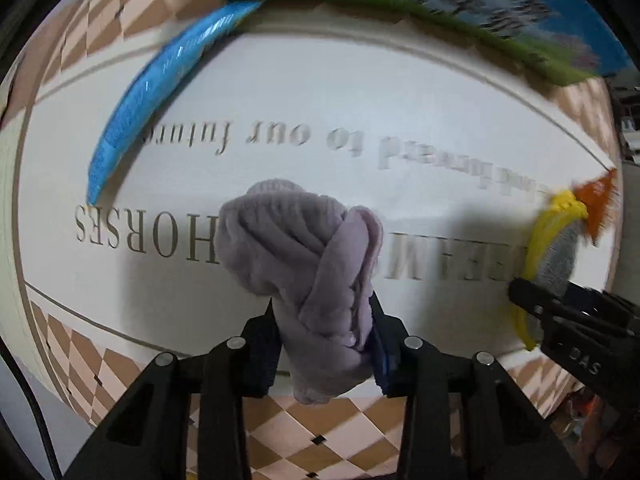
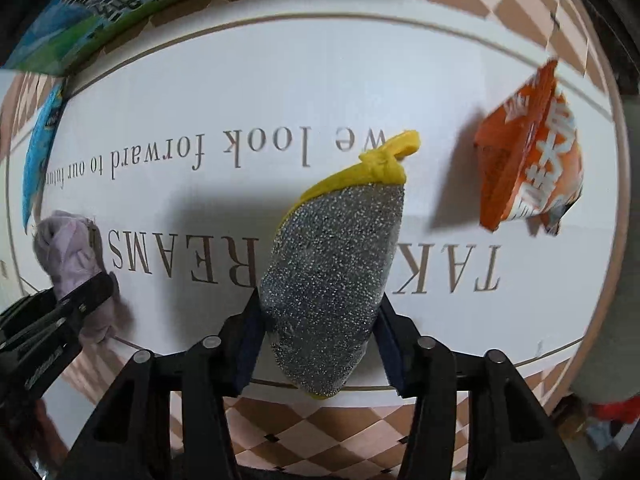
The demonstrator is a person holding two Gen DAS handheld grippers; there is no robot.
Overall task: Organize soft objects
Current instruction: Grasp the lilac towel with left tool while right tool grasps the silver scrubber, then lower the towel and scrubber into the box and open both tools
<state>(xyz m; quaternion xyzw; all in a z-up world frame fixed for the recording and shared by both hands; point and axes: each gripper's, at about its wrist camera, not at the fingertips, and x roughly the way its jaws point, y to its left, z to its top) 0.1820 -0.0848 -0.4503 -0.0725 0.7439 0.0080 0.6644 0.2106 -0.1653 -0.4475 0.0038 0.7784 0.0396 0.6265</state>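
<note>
My left gripper (image 1: pixel 325 332) is shut on a lilac fluffy cloth (image 1: pixel 308 256), which sticks up between its fingers above the white lettered mat (image 1: pixel 420 92). My right gripper (image 2: pixel 320 332) is shut on a silver glitter sponge with yellow backing and loop (image 2: pixel 336 264), held above the same mat. The right gripper and sponge (image 1: pixel 556 256) show at the right edge of the left wrist view. The left gripper with the cloth (image 2: pixel 70 256) shows at the left of the right wrist view.
An orange snack packet (image 2: pixel 528 160) lies on the mat to the right. A blue packet (image 1: pixel 156 92) lies at the left, and a green and blue box (image 1: pixel 460 4) stands at the far edge. The mat (image 2: pixel 280 80) has a brown checkered border.
</note>
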